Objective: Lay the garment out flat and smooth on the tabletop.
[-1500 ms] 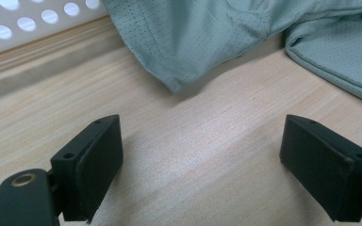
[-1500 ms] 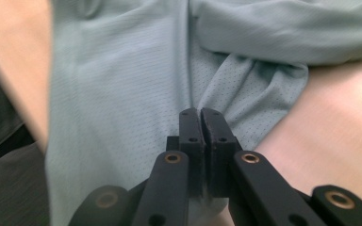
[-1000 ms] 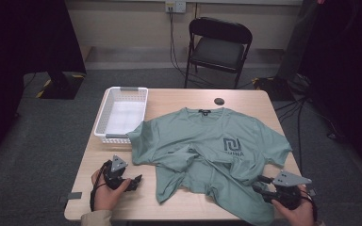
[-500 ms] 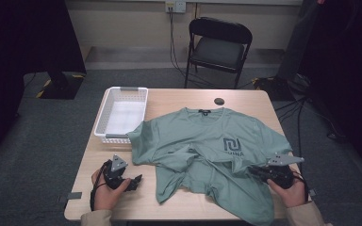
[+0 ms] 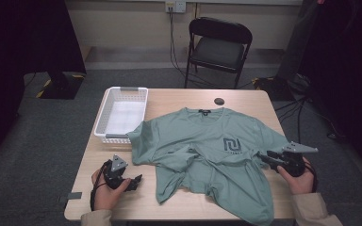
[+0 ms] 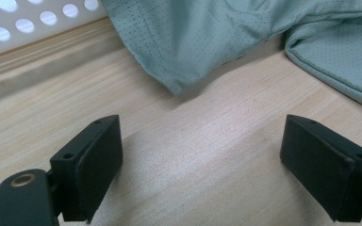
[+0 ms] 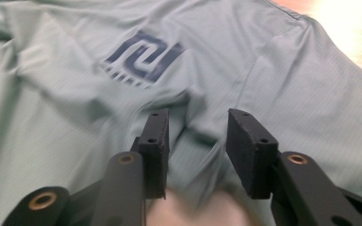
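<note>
Just now opening, the right gripper (image 7: 195, 155) fingers straddle a T-shirt (image 7: 75, 108) fold.

Dim room, blurred close views

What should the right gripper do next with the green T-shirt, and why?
Probably close on the raised fold. The right gripper sits on the T-shirt with its jaws part open, just reopened, and a ridge of cloth stands between them, not yet pressed. The shirt is rumpled, so a firm hold would let it be pulled flat.
</note>
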The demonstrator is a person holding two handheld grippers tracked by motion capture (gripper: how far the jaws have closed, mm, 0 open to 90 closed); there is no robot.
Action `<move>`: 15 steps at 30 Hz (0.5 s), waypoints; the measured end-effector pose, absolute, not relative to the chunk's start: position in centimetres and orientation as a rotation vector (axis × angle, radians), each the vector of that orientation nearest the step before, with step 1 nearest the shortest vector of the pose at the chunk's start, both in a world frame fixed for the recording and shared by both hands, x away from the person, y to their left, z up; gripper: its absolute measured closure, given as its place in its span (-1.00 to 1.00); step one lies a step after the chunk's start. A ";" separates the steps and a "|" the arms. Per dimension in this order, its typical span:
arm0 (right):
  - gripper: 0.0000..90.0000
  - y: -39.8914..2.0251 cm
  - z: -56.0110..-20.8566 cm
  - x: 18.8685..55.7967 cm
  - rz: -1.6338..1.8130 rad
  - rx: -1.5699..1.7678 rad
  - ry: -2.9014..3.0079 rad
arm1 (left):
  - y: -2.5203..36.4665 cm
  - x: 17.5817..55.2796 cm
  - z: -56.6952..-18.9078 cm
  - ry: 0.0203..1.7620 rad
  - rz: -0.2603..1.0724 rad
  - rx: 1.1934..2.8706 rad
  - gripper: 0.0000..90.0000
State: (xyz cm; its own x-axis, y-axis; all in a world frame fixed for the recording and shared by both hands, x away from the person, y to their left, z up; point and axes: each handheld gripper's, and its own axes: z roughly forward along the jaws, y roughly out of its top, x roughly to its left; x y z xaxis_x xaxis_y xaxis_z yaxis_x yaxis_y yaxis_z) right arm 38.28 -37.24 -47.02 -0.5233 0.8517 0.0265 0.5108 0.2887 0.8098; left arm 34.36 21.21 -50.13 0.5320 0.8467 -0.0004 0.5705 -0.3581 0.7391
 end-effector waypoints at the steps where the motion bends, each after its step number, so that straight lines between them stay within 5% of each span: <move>1: 0.33 -37.2 -47.0 38.3 1.119 1.222 2.151 | 21.2 34.4 -50.1 1.144 0.505 2.070 -0.70; 8: 0.45 -35.1 -48.0 34.2 1.016 1.053 2.264 | 21.2 34.4 -50.1 1.145 0.505 2.071 -0.70; 12: 0.96 -34.7 -48.8 34.3 0.978 1.093 2.292 | 21.2 34.4 -50.1 1.145 0.505 2.071 -0.70; 15: 0.98 -35.0 -48.9 34.1 1.011 1.115 2.305 | 21.2 34.4 -50.1 1.145 0.503 2.069 -0.70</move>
